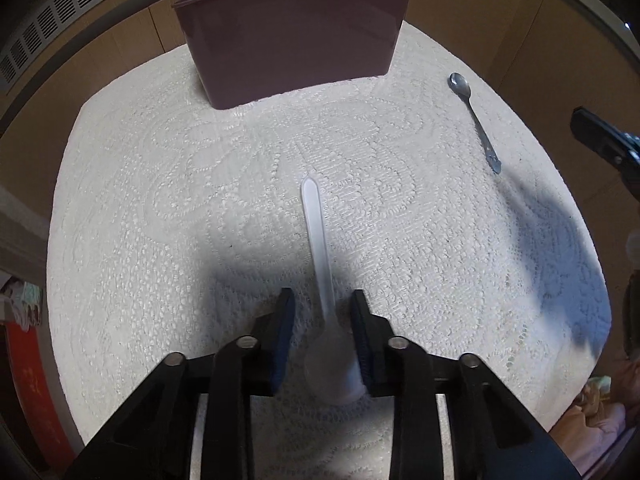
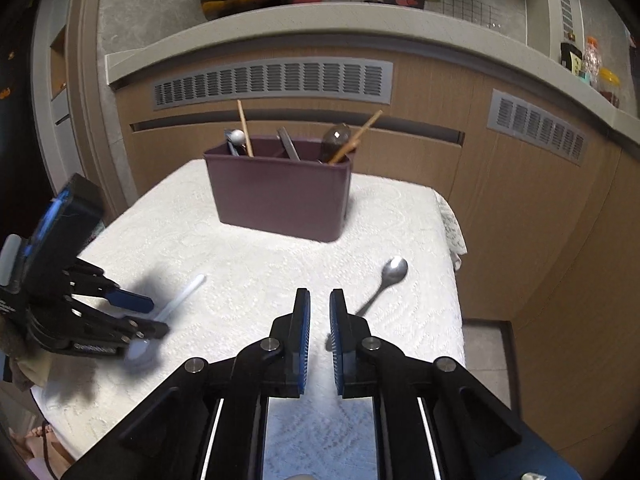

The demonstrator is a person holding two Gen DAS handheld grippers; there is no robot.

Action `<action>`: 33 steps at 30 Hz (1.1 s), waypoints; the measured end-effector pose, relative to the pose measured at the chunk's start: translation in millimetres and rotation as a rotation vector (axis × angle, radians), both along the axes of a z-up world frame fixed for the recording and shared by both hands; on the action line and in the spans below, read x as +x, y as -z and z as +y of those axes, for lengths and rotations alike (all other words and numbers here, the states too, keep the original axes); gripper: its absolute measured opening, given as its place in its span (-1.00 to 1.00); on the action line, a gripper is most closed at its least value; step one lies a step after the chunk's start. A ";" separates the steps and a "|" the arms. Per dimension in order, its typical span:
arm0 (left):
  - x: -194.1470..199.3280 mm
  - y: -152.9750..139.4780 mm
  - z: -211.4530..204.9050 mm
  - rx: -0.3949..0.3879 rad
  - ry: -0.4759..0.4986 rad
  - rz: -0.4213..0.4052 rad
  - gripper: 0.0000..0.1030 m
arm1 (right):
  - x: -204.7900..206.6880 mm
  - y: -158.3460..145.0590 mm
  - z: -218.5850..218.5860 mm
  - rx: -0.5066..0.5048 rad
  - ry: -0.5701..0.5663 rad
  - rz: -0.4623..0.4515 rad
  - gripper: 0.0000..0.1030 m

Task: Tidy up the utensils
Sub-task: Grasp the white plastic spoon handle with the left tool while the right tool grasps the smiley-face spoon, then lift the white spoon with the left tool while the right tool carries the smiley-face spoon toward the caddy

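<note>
A white plastic spoon (image 1: 320,248) lies on the white lace tablecloth (image 1: 160,200), its handle pointing at the maroon utensil holder (image 1: 296,40). My left gripper (image 1: 323,306) stands open over it. The spoon's neck and bowl are between the pads, and only the right pad touches the bowl. A metal spoon (image 1: 474,120) lies at the right. In the right wrist view my right gripper (image 2: 320,298) is shut to a thin gap with nothing held. The metal spoon (image 2: 384,284) lies just right of it, its handle end hidden behind the right finger. The left gripper (image 2: 158,316) and white spoon (image 2: 180,296) show at left.
The holder (image 2: 280,196) at the table's far side has several utensils standing in it, chopsticks (image 2: 244,128) among them. Wooden cabinets with vent grilles (image 2: 272,84) run behind. The cloth's right edge (image 2: 452,240) drops to the floor. Bottles (image 2: 600,76) stand on a ledge.
</note>
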State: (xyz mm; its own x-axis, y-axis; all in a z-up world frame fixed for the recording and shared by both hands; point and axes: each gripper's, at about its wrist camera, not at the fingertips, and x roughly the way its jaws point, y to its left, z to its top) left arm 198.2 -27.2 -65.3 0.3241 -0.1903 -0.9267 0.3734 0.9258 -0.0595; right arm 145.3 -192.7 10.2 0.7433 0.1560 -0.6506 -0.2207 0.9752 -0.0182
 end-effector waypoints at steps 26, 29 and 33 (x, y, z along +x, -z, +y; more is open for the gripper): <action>-39.4 0.3 17.3 -0.078 0.042 -0.012 -0.72 | 134.8 71.4 -14.7 -0.031 0.282 0.282 -0.53; -29.2 -1.0 9.6 -0.046 0.058 0.015 -0.71 | 110.7 58.0 -12.5 0.008 0.220 0.248 -0.53; -7.1 -10.3 -11.5 -0.013 0.084 0.016 -0.71 | 74.5 34.6 -6.1 0.040 0.141 0.169 -0.53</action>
